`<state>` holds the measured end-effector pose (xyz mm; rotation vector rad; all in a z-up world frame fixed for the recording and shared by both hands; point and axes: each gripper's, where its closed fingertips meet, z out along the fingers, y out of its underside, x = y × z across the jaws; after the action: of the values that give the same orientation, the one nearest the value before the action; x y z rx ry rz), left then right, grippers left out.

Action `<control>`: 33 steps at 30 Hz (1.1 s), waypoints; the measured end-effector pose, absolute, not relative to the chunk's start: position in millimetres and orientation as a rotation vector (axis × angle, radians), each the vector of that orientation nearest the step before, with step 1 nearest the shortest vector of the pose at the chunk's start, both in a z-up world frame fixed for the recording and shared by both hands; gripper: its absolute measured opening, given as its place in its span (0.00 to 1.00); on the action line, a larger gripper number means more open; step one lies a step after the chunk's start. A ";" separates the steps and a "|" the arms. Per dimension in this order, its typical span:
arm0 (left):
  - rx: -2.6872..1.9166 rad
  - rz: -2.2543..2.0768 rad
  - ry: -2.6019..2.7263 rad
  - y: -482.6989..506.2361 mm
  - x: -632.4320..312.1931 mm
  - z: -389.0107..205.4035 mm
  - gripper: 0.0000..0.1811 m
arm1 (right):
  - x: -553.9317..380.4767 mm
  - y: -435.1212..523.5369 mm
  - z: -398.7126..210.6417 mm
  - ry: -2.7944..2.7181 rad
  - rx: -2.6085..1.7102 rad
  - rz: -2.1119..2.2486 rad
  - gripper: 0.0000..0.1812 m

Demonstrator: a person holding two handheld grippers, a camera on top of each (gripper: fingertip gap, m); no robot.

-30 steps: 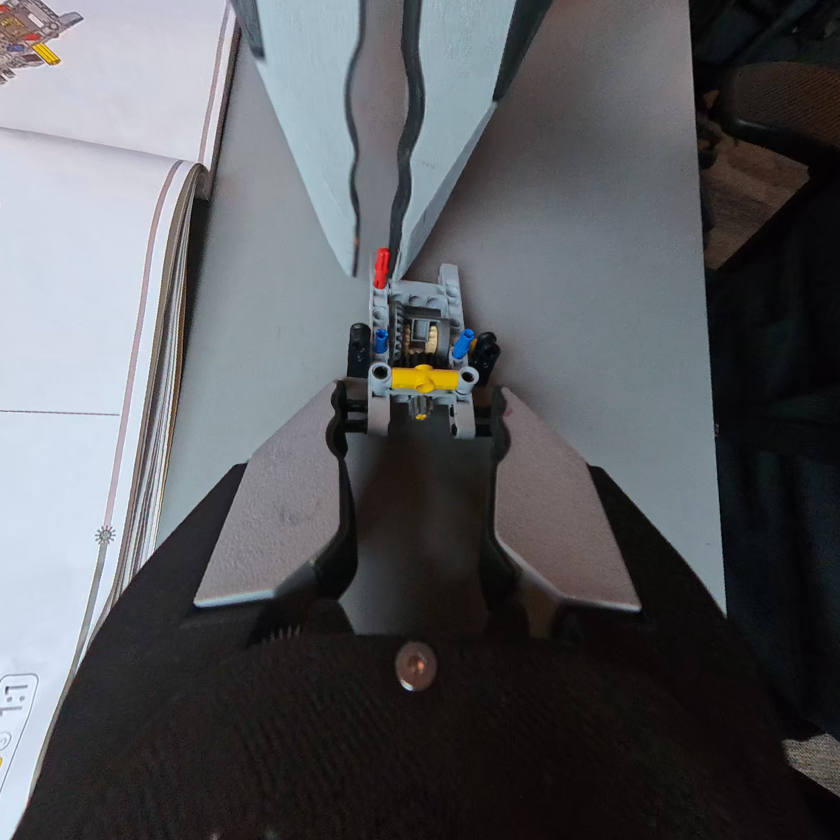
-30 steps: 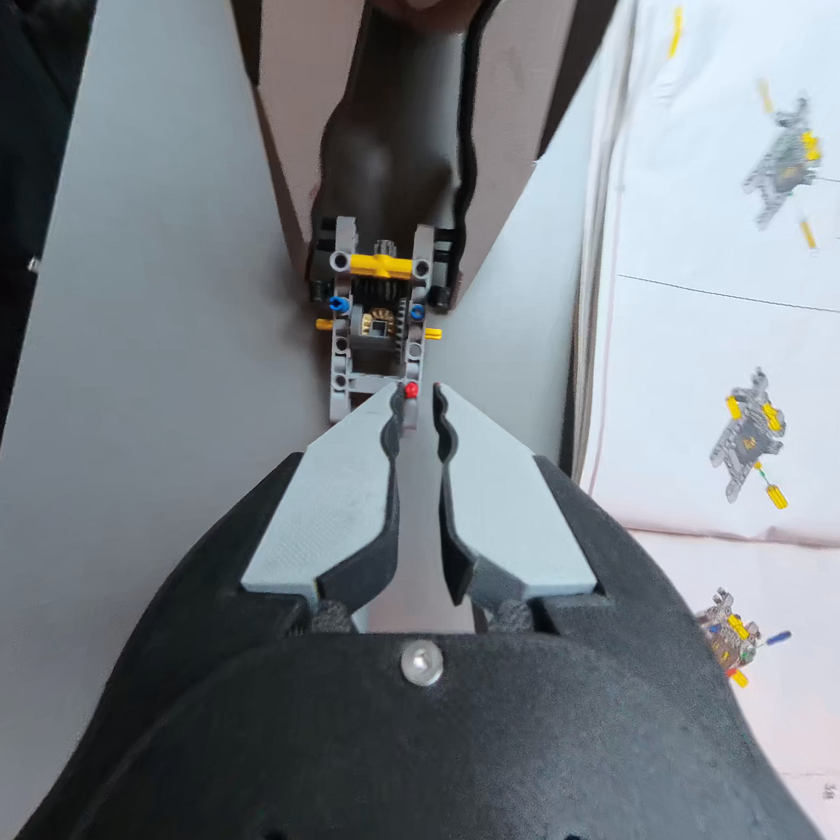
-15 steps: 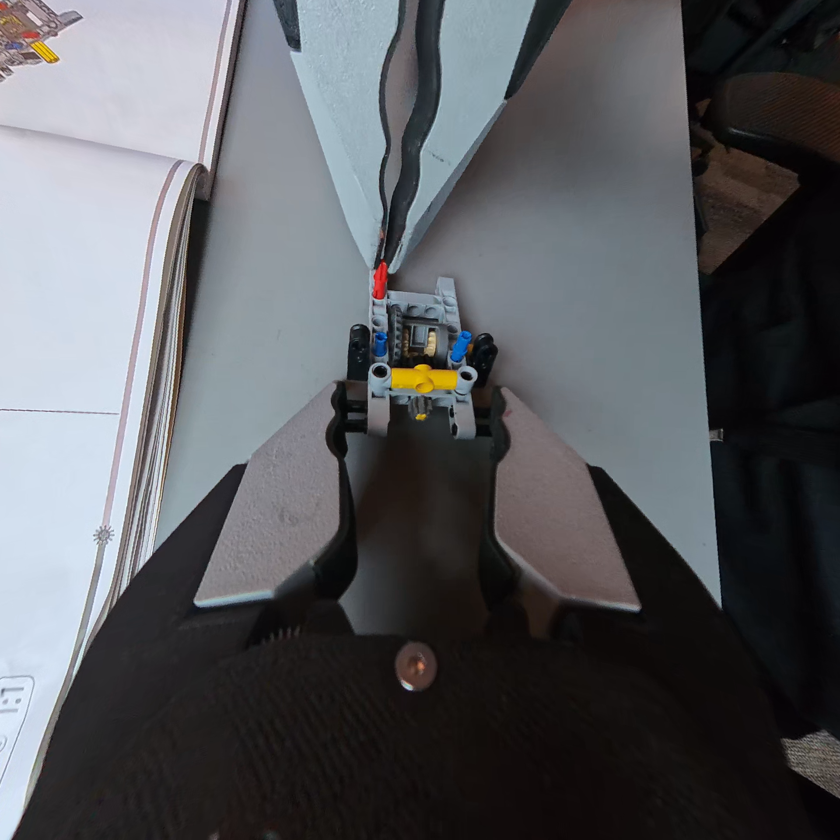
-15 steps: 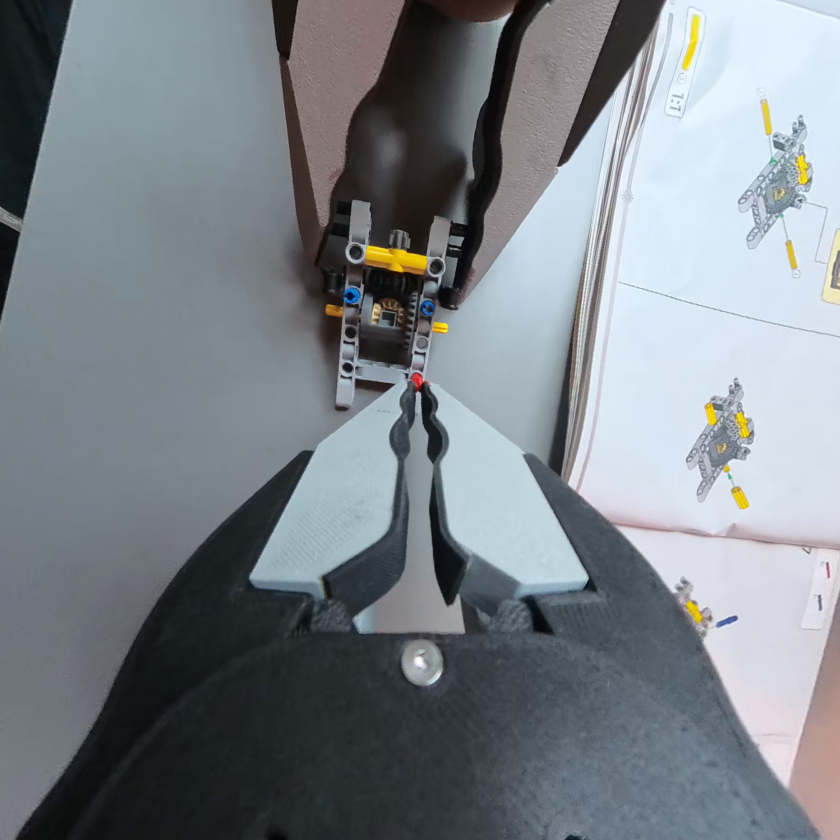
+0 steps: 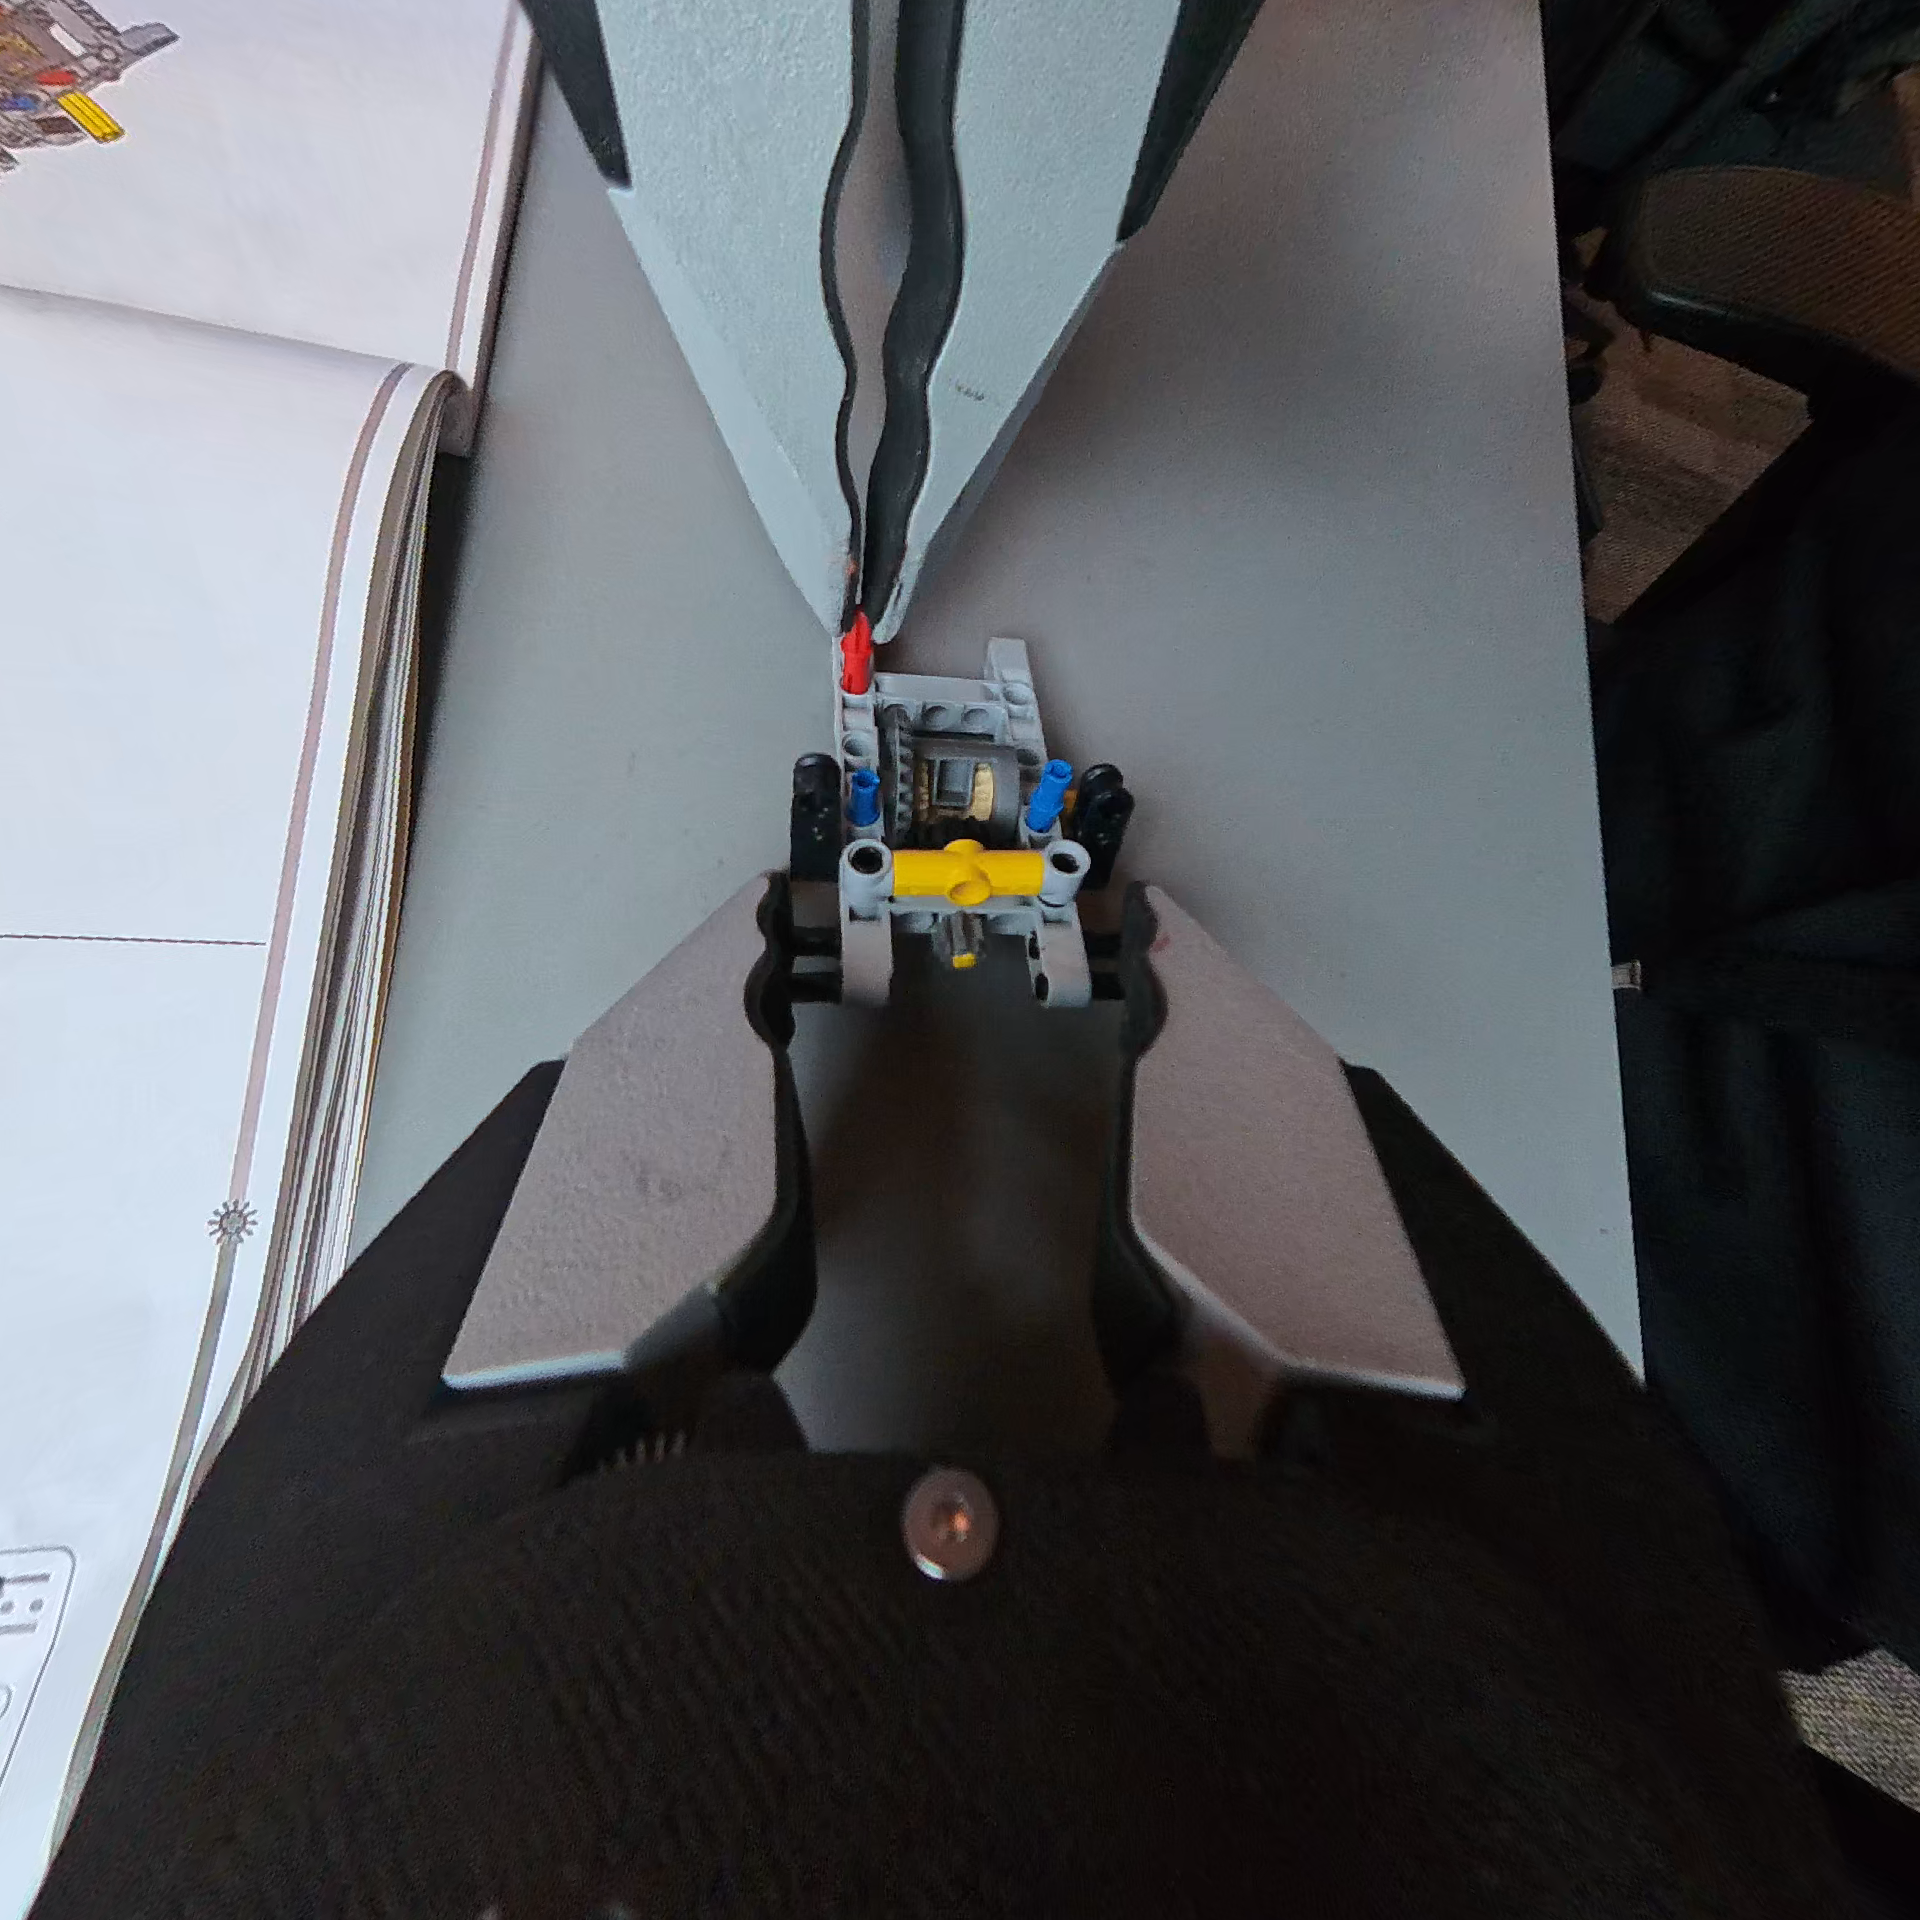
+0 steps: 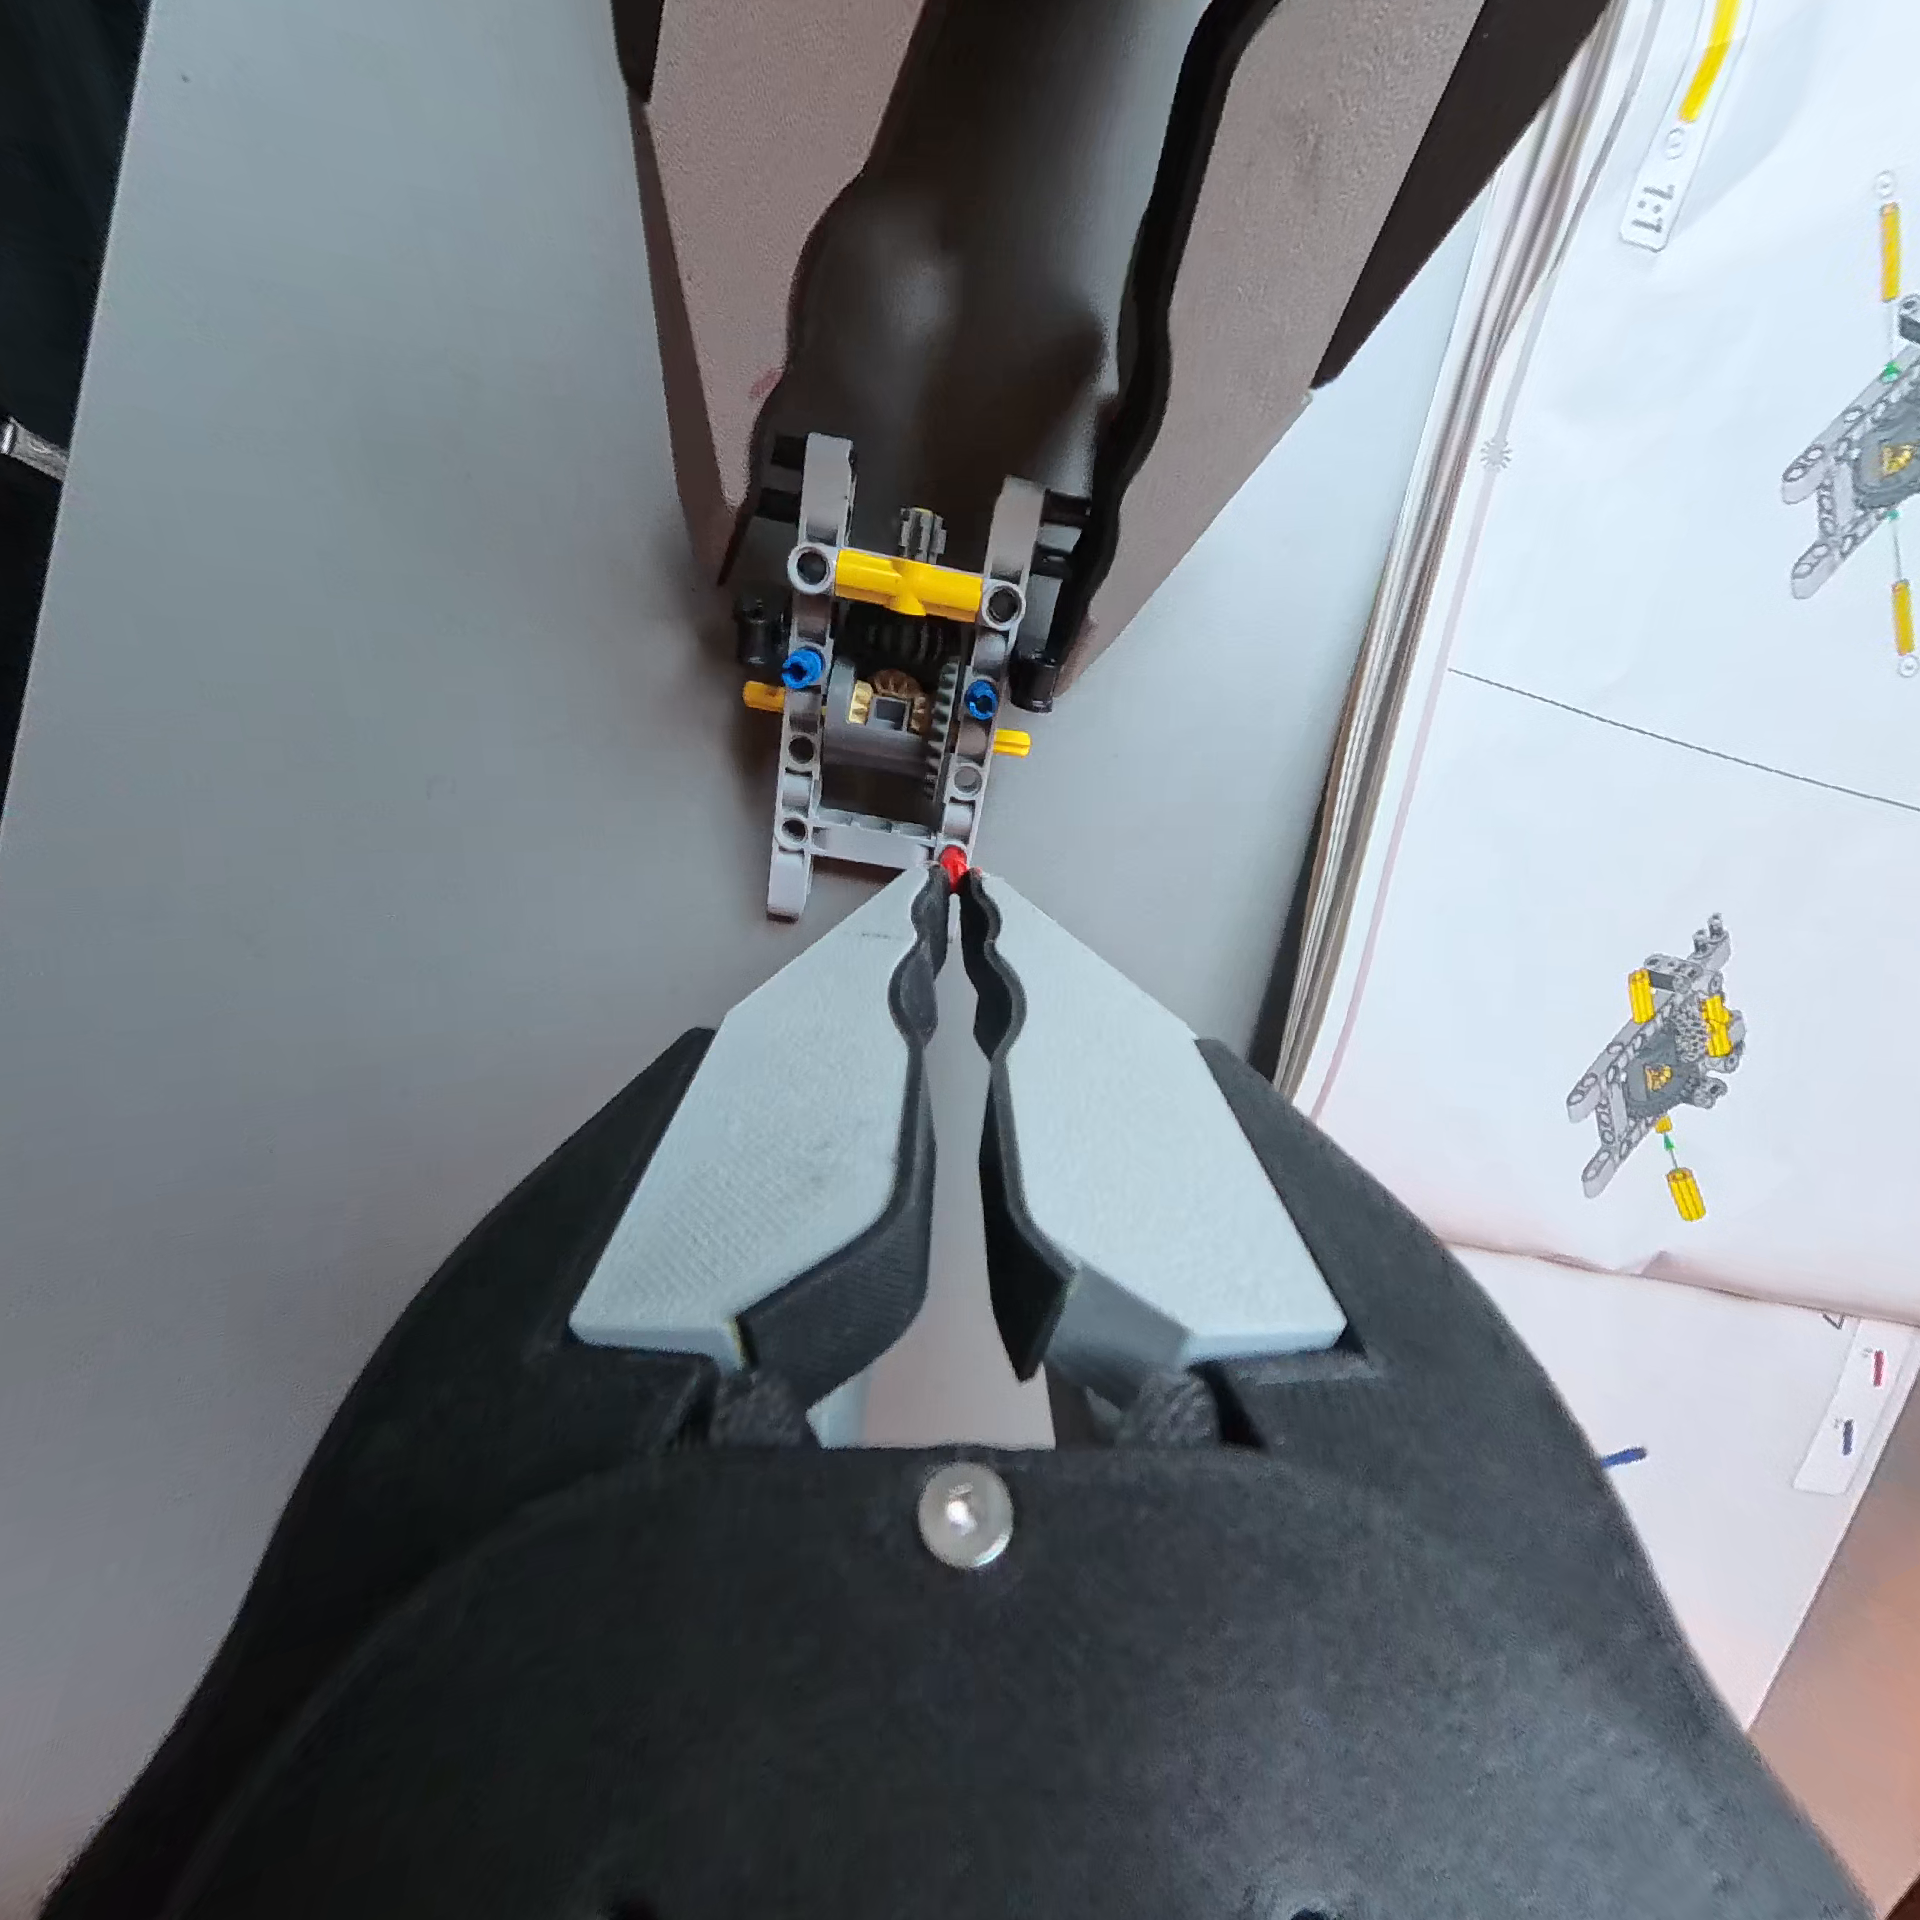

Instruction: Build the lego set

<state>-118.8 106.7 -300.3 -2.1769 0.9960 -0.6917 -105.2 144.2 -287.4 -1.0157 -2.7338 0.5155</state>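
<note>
Right gripper [image 6: 949,883] fingers now closing onto red pin [image 6: 952,861]; left gripper [image 5: 951,940] clamping grey lego frame [image 5: 956,821] on table [image 5: 1299,623].

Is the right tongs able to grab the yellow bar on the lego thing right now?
Probably not yet. The right tongs are shut on the red pin at the near end of the lego build; the yellow bar sits at the far end, between the left tongs.
</note>
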 end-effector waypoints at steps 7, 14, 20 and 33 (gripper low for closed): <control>-2.176 -0.688 1.005 105.9 -117.0 -300.7 0.34 | -106.3 143.7 -289.5 -2.769 -0.917 0.465 0.00; -2.175 -0.693 1.008 105.3 -117.5 -300.6 0.34 | -107.4 143.1 -293.5 -2.858 -0.941 0.437 0.00; -2.172 -0.680 1.017 104.2 -117.4 -301.1 0.34 | -108.3 139.4 -289.2 -2.654 -1.104 0.669 0.00; -1.684 -0.088 1.394 108.4 -111.8 -289.7 0.34 | -89.3 129.5 -279.3 -2.197 -1.626 1.446 0.19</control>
<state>-111.8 108.4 -289.7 -1.6844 1.3944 -0.0885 -89.3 129.5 -279.3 -1.6262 -2.1970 1.4457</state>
